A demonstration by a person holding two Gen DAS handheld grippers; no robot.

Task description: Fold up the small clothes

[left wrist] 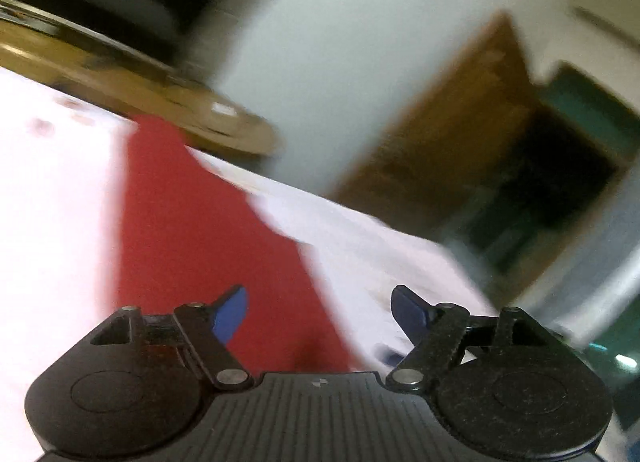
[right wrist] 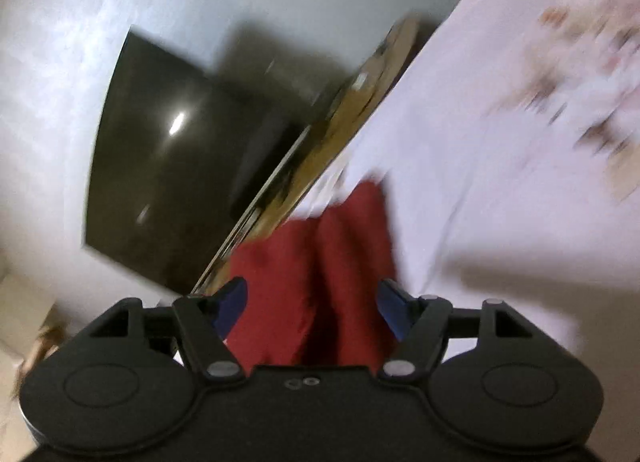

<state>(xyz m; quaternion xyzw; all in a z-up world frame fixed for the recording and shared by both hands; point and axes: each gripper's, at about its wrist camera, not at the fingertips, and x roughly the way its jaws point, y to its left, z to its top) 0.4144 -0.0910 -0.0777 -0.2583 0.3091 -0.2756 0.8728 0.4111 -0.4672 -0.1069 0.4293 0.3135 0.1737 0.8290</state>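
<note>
A red garment (left wrist: 192,229) lies on a white bed sheet (left wrist: 52,197). My left gripper (left wrist: 320,310) is open above the garment's near end, its blue fingertips (left wrist: 232,316) wide apart with nothing between them. In the right wrist view the same red garment (right wrist: 320,262) lies on the white sheet (right wrist: 460,141), creased down its middle. My right gripper (right wrist: 312,302) is open, with the cloth showing between the blue fingertips (right wrist: 394,308). Both views are blurred by motion.
A wooden bed edge (left wrist: 168,89) runs behind the sheet and also shows in the right wrist view (right wrist: 320,141). A dark screen (right wrist: 168,165) hangs on the pale wall. A brown door (left wrist: 460,125) and a dark opening (left wrist: 560,181) are at the right.
</note>
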